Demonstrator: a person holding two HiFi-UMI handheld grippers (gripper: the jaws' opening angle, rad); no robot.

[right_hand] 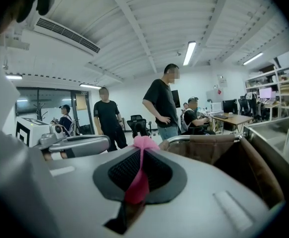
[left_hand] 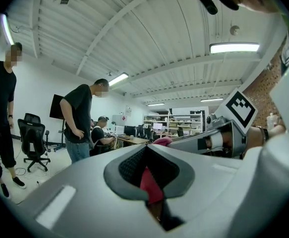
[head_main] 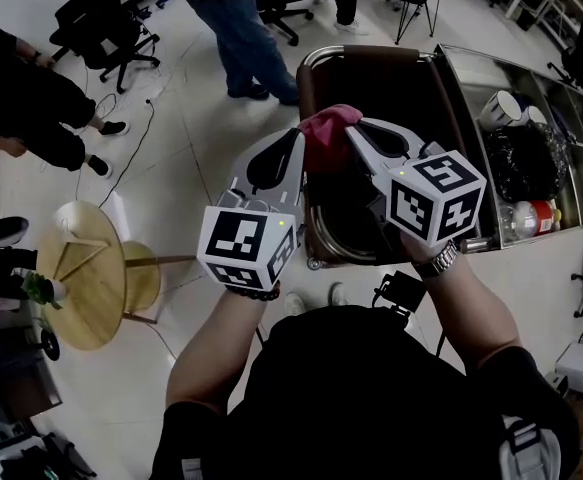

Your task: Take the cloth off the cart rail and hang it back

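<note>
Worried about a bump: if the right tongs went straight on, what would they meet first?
The right tongs grip the cloth; beyond it, probably the cart rail, though depth is unclear.

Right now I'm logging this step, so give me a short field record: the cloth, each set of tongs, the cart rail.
cloth: pink cloth, bunched, held up in the air between both tongs
left tongs: shut on the cloth
right tongs: shut on the cloth
cart rail: curved metal, bare, beyond the cloth; the cloth appears clear of it
under the cloth: brown liner inside the cart
task state: cloth is off the rail, not yet hung back
</note>
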